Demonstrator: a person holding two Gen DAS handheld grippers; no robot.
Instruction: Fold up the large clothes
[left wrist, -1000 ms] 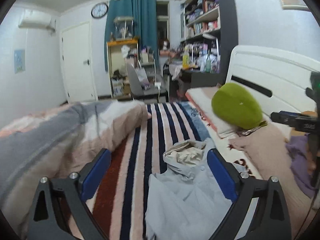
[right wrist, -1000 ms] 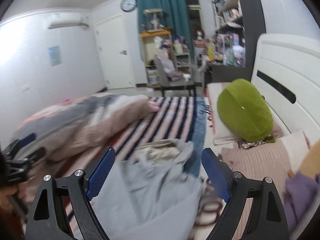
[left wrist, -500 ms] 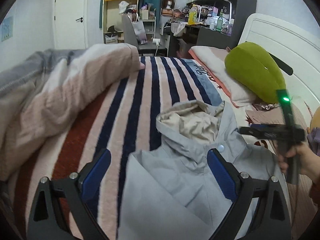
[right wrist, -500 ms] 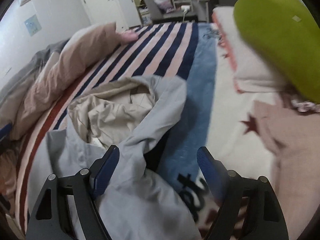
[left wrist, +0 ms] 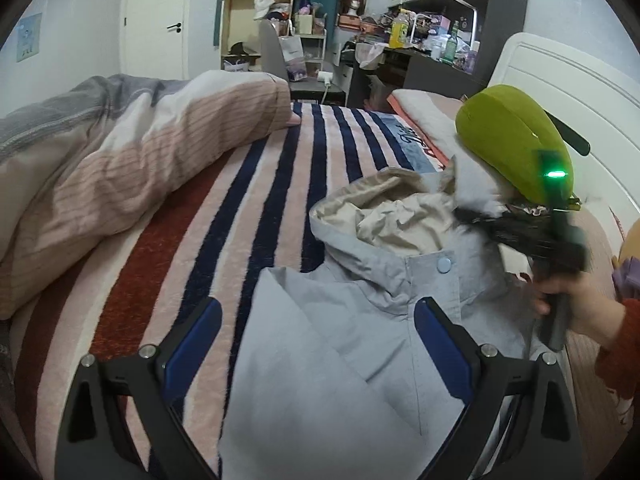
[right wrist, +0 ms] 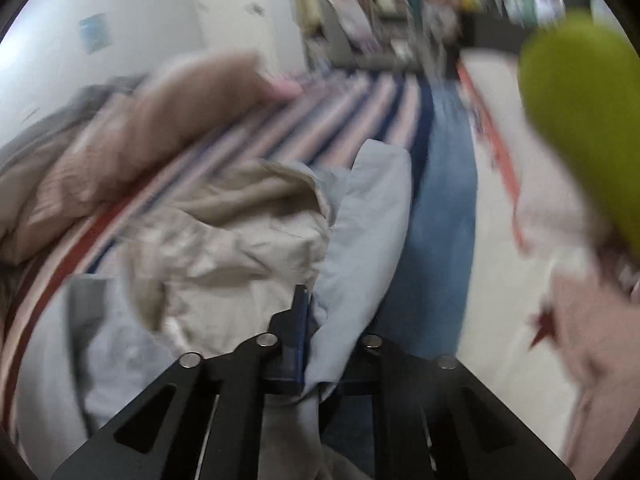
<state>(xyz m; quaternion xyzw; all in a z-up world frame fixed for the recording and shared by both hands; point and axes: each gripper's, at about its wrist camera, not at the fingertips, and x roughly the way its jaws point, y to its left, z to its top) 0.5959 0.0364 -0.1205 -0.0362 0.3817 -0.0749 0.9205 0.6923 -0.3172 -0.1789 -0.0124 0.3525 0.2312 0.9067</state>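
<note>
A light grey hooded jacket with a beige lining lies on the striped bedspread, hood toward the far end. My left gripper is open and hovers over the jacket's chest. My right gripper is shut on the grey edge of the jacket's hood. In the left wrist view the right gripper sits at the hood's right side, held by a hand in a red sleeve. The right wrist view is blurred by motion.
A rumpled pink and grey duvet is piled on the left of the bed. A green cushion and a pillow lie at the white headboard on the right. A desk, chair and shelves stand beyond the bed.
My right gripper has closed on the hood's edge and is moving fast. My left gripper has dropped lower and closer to the jacket and stays open.
</note>
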